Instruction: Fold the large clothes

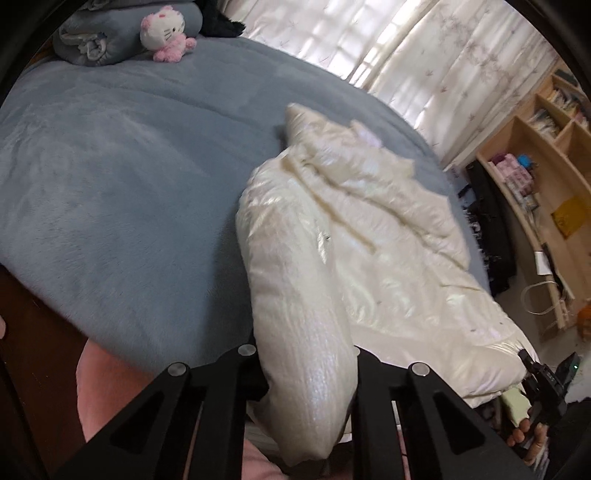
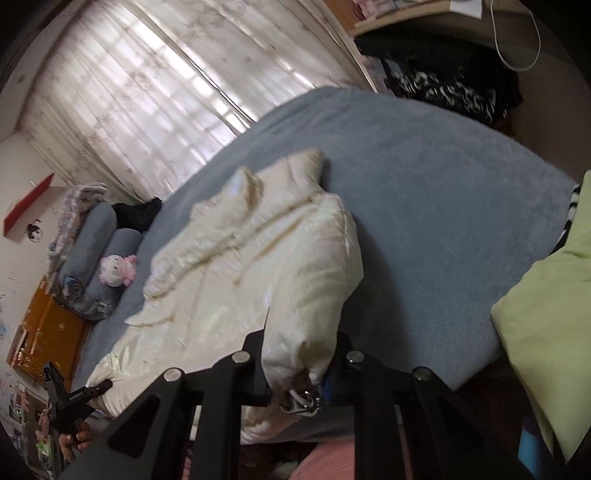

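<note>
On bed (image 1: 110, 192): cream jacket (image 1: 369, 229), near edge. We're pinching a bottom corner w/ left gripper (image 1: 306, 373) & right gripper (image 2: 299, 373), both clenched; we're advising lifting evenly, keeping hem taut.

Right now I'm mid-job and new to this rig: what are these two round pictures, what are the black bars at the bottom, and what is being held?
There is no robot arm. A person holds a two-finger gripper in each hand, and a fisheye camera on each one looks along its fingers, so the pictures are round and bent. The black bars are those fingers. One picture is from the left gripper, the other from the right gripper. Each is shut on a part of the cream puffy jacket, which lies spread on the bed under a grey-blue cover. At the right gripper a metal zip pull hangs from the gripped part. Near the far end sit a plush cat and rolled bedding. Each picture also shows the other gripper at its edge.
</note>
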The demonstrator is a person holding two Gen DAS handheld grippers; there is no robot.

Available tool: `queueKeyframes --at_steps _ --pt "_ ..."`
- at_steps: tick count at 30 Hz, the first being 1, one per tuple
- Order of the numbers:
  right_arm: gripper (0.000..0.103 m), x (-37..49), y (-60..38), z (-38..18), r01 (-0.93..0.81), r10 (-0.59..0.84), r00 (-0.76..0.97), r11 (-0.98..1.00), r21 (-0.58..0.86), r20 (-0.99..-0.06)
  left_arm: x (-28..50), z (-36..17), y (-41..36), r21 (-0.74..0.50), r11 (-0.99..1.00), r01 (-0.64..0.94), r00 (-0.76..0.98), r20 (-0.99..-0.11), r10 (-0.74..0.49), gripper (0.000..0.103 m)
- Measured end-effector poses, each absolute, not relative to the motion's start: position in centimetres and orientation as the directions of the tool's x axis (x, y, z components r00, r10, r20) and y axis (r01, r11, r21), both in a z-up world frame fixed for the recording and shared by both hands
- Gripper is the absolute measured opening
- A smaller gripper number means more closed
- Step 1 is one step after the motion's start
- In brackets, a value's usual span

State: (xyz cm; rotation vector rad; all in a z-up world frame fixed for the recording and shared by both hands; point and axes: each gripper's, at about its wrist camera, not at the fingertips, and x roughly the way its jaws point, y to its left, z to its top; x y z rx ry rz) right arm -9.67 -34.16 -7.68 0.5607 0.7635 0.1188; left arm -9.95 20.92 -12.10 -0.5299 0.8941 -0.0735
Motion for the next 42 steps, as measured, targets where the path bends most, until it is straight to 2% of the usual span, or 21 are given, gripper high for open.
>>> queueKeyframes --at_steps 6,13,23,29,31,33,34,36,39,42 --pt "0.017 -11.2 -34.6 -3.2 0.042 0.322 0.780 0.829 0.558 -0.536 -11.6 -6.4 21.2 -0.519 0.852 -0.069 0.689 -0.642 -0.336 0.011" --pt "0.017 -8.9 -34.4 -0.8 -0.002 0.340 0.814 0.814 0.582 -0.472 -8.0 -2.9 22.2 -0.570 0.820 -0.043 0.723 -0.584 -0.369 0.011" --pt "0.017 1.2 -35.5 0.6 0.002 0.336 0.836 0.789 0.614 -0.435 3.9 -2.2 23.3 -0.616 0.780 -0.107 0.758 -0.559 -0.337 0.011" --pt "0.020 9.6 -35.3 -0.1 0.049 0.286 0.824 0.824 0.564 -0.489 13.5 -3.8 24.0 -0.619 0.767 -0.168 0.750 -0.585 -0.308 0.014" --pt "0.025 12.4 -35.1 -0.3 0.069 0.269 0.816 0.833 0.549 -0.511 15.9 -4.4 24.0 -0.614 0.770 -0.175 0.739 -0.599 -0.310 0.018" --pt "0.030 14.7 -35.2 -0.8 0.094 0.256 0.805 0.836 0.541 -0.535 19.0 -5.2 24.1 -0.618 0.765 -0.181 0.725 -0.610 -0.321 0.031" --pt "0.038 16.1 -35.2 -1.0 0.102 0.257 0.795 0.835 0.540 -0.549 20.3 -5.6 24.2 -0.621 0.759 -0.193 0.714 -0.620 -0.326 0.035" --pt "0.053 17.6 -35.3 -1.2 0.111 0.258 0.791 0.832 0.543 -0.555 22.0 -6.3 24.3 -0.632 0.747 -0.207 0.694 -0.632 -0.343 0.052" --pt "0.068 19.1 -35.2 -1.3 0.090 0.256 0.806 0.839 0.537 -0.534 24.9 -7.5 24.1 -0.638 0.739 -0.217 0.674 -0.645 -0.360 0.061" --pt "0.070 20.2 -35.1 -2.2 0.085 0.259 0.793 0.850 0.521 -0.552 26.5 -7.9 23.8 -0.623 0.757 -0.195 0.674 -0.646 -0.358 0.069"
